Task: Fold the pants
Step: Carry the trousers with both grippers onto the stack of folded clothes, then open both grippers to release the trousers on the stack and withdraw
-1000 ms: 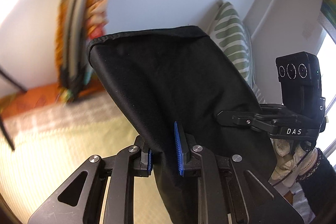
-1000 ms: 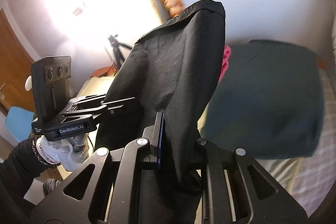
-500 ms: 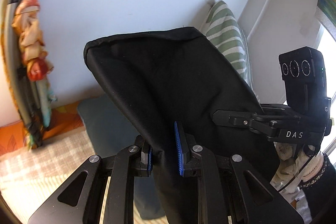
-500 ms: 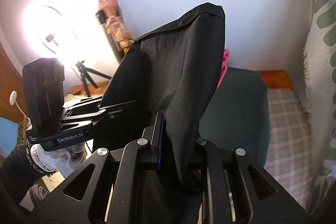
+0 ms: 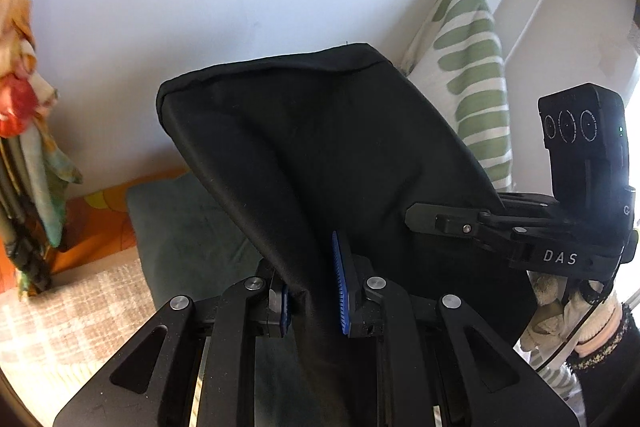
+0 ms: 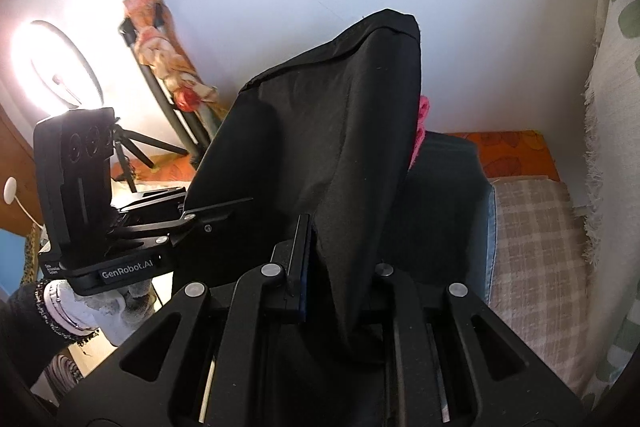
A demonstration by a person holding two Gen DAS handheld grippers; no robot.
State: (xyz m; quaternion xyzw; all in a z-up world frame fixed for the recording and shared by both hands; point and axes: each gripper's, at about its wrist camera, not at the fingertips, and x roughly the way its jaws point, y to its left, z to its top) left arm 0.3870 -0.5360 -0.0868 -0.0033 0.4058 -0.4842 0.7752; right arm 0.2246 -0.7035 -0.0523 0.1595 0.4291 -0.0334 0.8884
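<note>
The black pants hang in the air, held up by both grippers, with a hemmed edge at the top. My left gripper is shut on the pants' fabric between its blue pads. My right gripper is shut on the pants too; its right finger is hidden behind the cloth. Each gripper shows in the other's view: the right one at the pants' right side, the left one at their left side.
A dark green cushion and a checked bedspread lie below. A green-striped pillow leans against the white wall. A folded frame with colourful cloth, a ring light and a tripod stand at left.
Both grippers have swung to the right with the pants held up. The background has shifted left: the colourful frame moved to the edge and the green cushion and pillow came into view.
</note>
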